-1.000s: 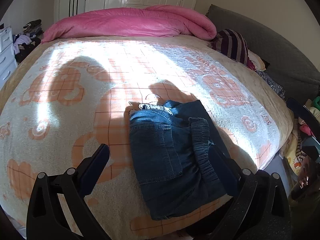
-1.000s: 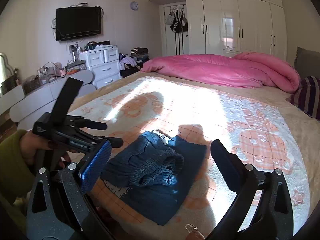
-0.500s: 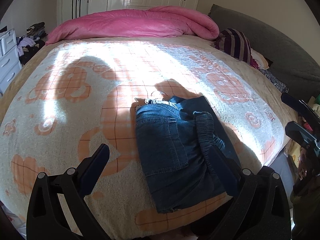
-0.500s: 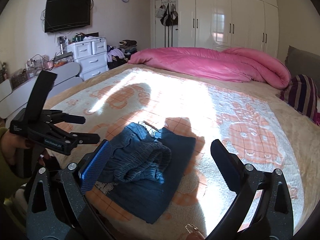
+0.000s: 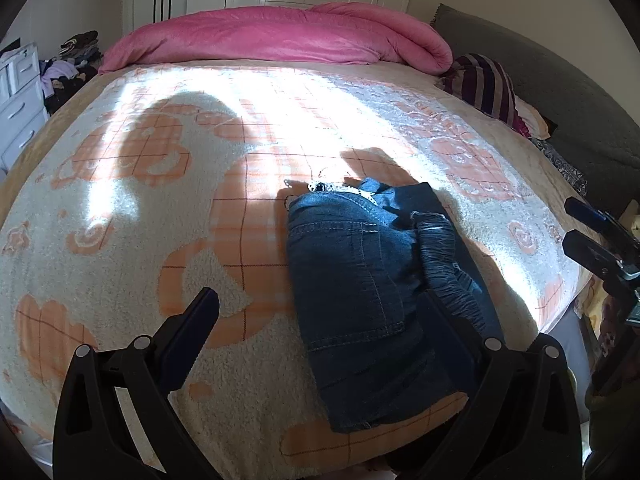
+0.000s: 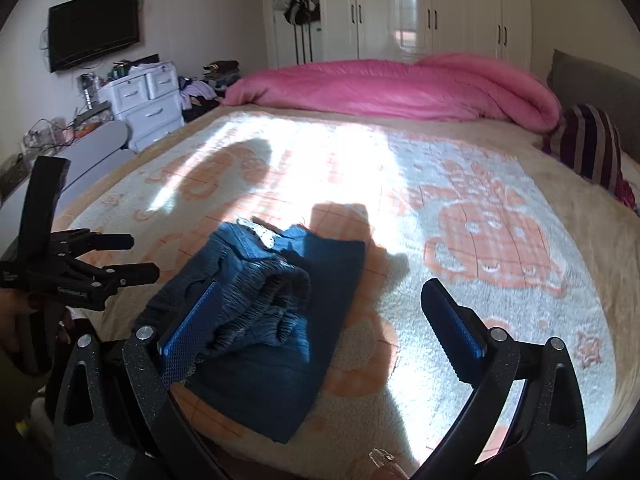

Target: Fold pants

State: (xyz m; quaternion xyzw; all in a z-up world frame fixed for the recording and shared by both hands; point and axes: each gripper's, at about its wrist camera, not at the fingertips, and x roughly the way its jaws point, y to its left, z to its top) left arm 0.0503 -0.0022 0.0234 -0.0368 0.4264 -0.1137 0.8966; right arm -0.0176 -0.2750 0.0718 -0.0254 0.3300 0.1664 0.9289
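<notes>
The pants (image 5: 372, 296) lie in a folded bundle on the bed (image 5: 168, 208), near its front edge, with the gathered waistband on top. In the left wrist view they are ahead of our left gripper (image 5: 320, 320), and the right half of the bundle falls between its jaws. In the right wrist view they are ahead and to the left, partly behind the left blue pad of our right gripper (image 6: 324, 324).

Both pairs of jaws stand wide apart and hold nothing. Neither one touches the denim, as far as we can see.

We judge that the fold is nearly done, but some things can still go wrong. The bundle sits close to the edge of the bed, so a push toward us could slide it off. The waistband is thick and puffy and rests loose on the top layer; if one jaw catches only this band, the layers below may stay behind and the fold may open. The white lace trim (image 5: 340, 189) at the far end could also be hooked by a finger. The strong sun and the dark shadows make the edges of the denim hard to read.

We hold both grippers low at the near side of the bed, pointing forward over it. The left gripper (image 6: 80, 268) appears at the left of the right wrist view, held by a hand (image 6: 20, 320).
</notes>
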